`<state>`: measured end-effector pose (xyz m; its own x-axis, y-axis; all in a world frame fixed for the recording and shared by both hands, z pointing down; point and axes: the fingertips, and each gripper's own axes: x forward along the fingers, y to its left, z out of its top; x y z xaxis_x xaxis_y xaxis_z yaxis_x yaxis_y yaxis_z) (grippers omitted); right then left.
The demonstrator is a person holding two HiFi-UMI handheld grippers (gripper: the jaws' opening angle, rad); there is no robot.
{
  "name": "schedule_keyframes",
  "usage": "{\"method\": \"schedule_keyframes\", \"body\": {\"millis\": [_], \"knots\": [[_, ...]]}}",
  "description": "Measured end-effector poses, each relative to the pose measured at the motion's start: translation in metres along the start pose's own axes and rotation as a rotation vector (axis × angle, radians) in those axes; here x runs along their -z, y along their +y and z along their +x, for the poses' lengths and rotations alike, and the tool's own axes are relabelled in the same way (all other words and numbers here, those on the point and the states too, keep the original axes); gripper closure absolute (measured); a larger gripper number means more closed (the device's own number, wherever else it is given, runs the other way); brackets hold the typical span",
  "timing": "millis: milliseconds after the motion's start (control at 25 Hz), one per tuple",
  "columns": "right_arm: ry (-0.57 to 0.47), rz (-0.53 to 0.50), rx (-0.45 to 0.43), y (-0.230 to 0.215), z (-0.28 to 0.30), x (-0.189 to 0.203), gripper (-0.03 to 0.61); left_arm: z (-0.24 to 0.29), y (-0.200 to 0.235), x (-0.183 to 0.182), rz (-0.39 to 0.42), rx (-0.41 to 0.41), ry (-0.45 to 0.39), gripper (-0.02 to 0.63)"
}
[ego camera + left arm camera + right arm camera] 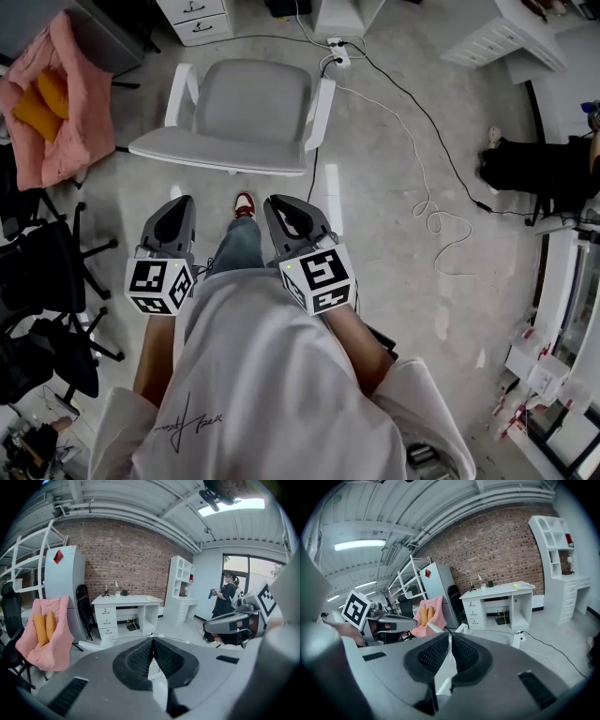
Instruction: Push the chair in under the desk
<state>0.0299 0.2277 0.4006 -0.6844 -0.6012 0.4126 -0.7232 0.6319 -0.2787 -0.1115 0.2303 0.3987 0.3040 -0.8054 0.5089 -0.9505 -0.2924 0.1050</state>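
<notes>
The white chair (239,117) with a grey seat stands on the floor just ahead of my feet, its backrest (220,150) nearest me. Beyond it, at the top edge, is the white desk (197,19) with drawers, also seen as the desk (126,603) and the desk (499,595) against the brick wall. My left gripper (178,211) and right gripper (286,214) are held side by side in front of my body, a short way back from the chair and touching nothing. Both are shut and empty; the left gripper (153,654) and right gripper (449,654) show pads pressed together.
A pink blanket with orange cushions (56,103) drapes a chair at the left. Black office chairs (47,281) stand at the near left. A power strip (339,52) and white cable (422,178) lie right of the chair. A person (534,169) stands far right.
</notes>
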Motion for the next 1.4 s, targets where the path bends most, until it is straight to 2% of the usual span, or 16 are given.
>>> {"method": "schedule_keyframes", "body": {"millis": [240,520,640,1000,1080,1160,1400], "knots": [[0.032,0.029,-0.013,-0.001,0.033,-0.008,0.551,0.018,0.029,-0.001,0.043,0.061,0.051,0.608],[0.034,0.035,-0.006,-0.002,0.074,-0.029,0.551,0.039,0.065,-0.008,0.092,0.118,0.069,0.609],[0.037,0.073,-0.032,0.003,0.089,-0.034,0.551,0.048,0.079,-0.008,0.126,0.139,0.084,0.607],[0.092,0.073,-0.007,0.013,0.129,-0.028,0.548,0.065,0.12,0.002,0.185,0.212,0.119,0.607],[0.103,0.064,-0.003,0.013,0.135,-0.026,0.527,0.068,0.123,0.008,0.207,0.236,0.137,0.607],[0.124,0.056,-0.007,0.013,0.138,-0.021,0.474,0.071,0.123,0.015,0.25,0.251,0.158,0.607],[0.231,-0.018,-0.047,0.013,0.146,0.001,0.439,0.079,0.126,0.022,0.332,0.254,0.19,0.606]]}}
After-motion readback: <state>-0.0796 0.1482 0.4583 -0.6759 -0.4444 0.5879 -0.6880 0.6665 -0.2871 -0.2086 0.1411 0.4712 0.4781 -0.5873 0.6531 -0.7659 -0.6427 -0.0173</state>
